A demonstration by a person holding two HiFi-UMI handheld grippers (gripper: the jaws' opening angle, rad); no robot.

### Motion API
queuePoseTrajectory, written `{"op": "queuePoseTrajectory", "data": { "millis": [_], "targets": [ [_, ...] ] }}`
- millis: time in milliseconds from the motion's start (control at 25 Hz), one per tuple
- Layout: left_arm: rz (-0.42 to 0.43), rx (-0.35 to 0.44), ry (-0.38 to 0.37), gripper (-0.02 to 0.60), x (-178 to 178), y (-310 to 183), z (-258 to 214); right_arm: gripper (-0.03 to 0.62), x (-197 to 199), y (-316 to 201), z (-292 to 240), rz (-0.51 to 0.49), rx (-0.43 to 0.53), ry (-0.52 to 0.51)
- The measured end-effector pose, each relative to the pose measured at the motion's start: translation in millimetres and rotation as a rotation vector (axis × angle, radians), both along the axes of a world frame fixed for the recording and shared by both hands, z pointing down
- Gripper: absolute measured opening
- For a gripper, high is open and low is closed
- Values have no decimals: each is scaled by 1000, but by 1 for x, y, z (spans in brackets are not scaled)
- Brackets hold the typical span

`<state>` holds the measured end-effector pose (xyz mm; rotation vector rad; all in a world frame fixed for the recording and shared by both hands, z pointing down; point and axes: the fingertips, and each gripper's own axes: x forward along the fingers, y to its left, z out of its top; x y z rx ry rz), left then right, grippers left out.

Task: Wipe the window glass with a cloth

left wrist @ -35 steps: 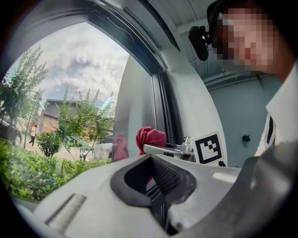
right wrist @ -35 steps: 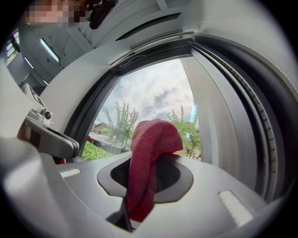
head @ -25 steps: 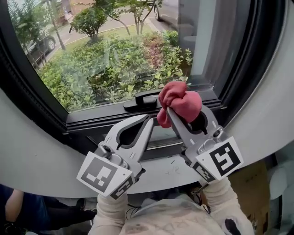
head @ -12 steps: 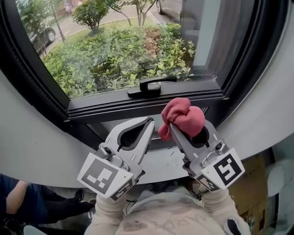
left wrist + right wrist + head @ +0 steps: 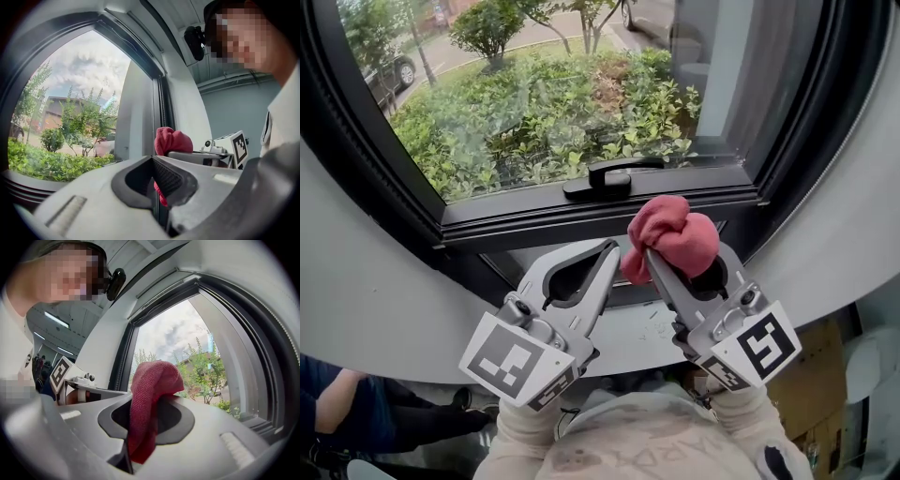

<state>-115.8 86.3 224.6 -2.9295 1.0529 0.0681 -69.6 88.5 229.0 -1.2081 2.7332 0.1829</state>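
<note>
A bunched red cloth (image 5: 670, 234) is pinched in my right gripper (image 5: 661, 255), just below the dark window frame; the right gripper view shows the cloth (image 5: 150, 404) hanging over the shut jaws. The window glass (image 5: 544, 94) fills the upper part of the head view, with green bushes behind it. My left gripper (image 5: 605, 251) sits beside the right one, shut and holding nothing; the left gripper view catches the red cloth (image 5: 171, 140) just beyond its tips. Both grippers are held back from the glass, over the sill.
A black window handle (image 5: 609, 178) lies on the lower frame just above the grippers. The white sill (image 5: 384, 309) curves below. A person's arm (image 5: 337, 412) shows at the lower left. A cardboard box (image 5: 816, 394) stands at the lower right.
Over the last second both grippers came back from the frame; the cloth went from level with the handle to below it. In the last half second almost nothing moved.
</note>
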Motion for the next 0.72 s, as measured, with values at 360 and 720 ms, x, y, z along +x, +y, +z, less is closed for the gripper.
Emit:
{"op": "queuePoseTrajectory", "data": {
  "millis": [360, 720],
  "targets": [
    [-14, 7, 5, 2, -6, -4, -4, 109, -8, -5, -1, -25, -4, -7],
    [-24, 13, 4, 2, -8, -8, -5, 109, -9, -7, -3, -36, 2, -22]
  ]
}}
